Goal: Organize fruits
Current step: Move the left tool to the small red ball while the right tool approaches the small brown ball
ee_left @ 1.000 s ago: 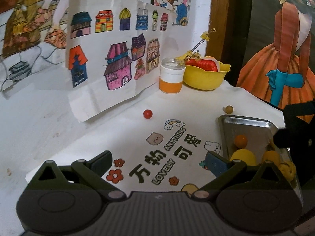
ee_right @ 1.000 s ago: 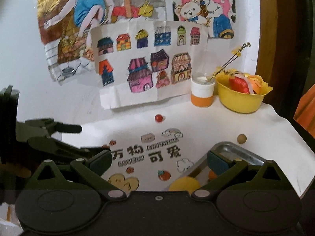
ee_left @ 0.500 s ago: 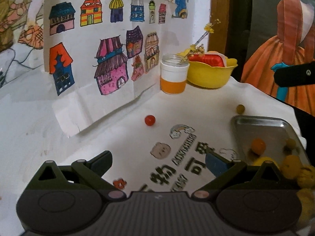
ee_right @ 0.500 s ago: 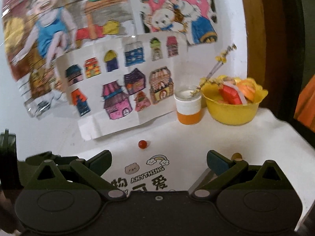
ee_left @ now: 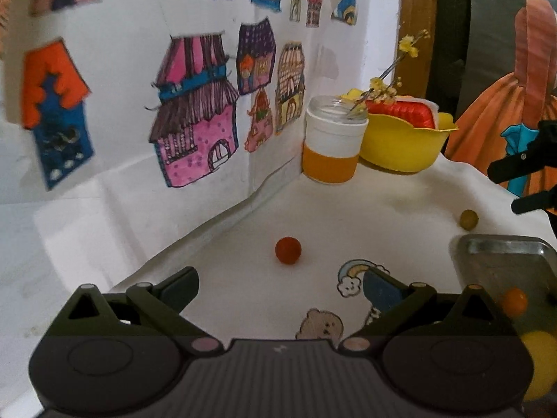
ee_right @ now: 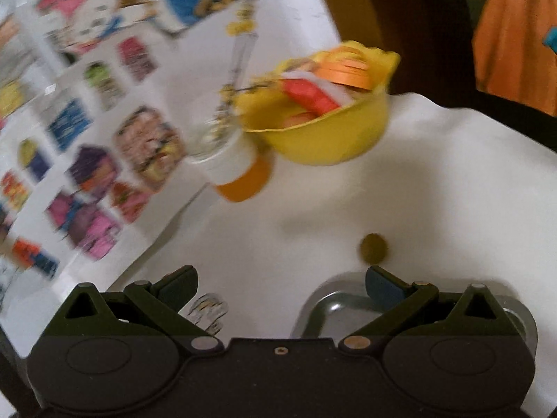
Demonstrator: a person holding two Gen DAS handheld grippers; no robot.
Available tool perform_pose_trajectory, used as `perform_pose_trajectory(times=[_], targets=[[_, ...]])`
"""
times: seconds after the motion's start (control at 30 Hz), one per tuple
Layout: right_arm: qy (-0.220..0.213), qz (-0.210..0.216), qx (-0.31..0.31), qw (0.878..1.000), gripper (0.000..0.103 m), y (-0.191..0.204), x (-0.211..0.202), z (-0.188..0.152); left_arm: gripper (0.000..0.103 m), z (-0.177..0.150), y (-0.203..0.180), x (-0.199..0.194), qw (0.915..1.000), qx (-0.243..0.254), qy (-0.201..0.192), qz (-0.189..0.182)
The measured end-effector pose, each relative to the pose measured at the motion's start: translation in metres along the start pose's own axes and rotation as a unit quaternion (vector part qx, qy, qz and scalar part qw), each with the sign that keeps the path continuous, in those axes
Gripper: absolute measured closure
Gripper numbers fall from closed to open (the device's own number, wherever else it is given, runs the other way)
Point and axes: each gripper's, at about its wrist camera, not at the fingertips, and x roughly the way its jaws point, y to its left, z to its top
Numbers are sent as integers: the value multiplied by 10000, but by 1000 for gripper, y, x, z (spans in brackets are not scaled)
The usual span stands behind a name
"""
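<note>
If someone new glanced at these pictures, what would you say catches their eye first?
Probably the bright house drawings propped along the back wall, then the yellow bowl in the far corner beside an orange-and-white jar. After that, the lone red ball on the white cloth ahead of the open left gripper, with a metal tray to its right.

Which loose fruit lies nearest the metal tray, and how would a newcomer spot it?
Find the metal tray on the white tablecloth. Just beyond its far rim, toward the yellow bowl, lies the olive-brown ball. The red ball lies farther from the tray, and is brighter.
</note>
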Motion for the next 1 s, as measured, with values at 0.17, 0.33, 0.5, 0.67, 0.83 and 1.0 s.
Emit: perform_pose_trajectory(times=[0.17,0.33,0.5,0.67,0.83,1.0], targets=[[43,-192,241,9995,7,-13,24,9,0,4,3,22,9999,-82,65,-52],[94,-355,213,9991,15,-15,41,13,2,4,2,34,9998,-87,111,-119],[172,-652,86,9977,22,-14,52,12,9,4,-5,42,9996,199,151,-98],[216,-884,42,9958,30,-15,60,14,16,6,-7,50,9993,323,131,-101],[302,-991,39,9946,36,-17,67,15,21,6,-5,57,9994,284,146,-137],[272,-1028,-9,9943,39,-16,70,16,26,6,-4,63,9994,255,181,-132]])
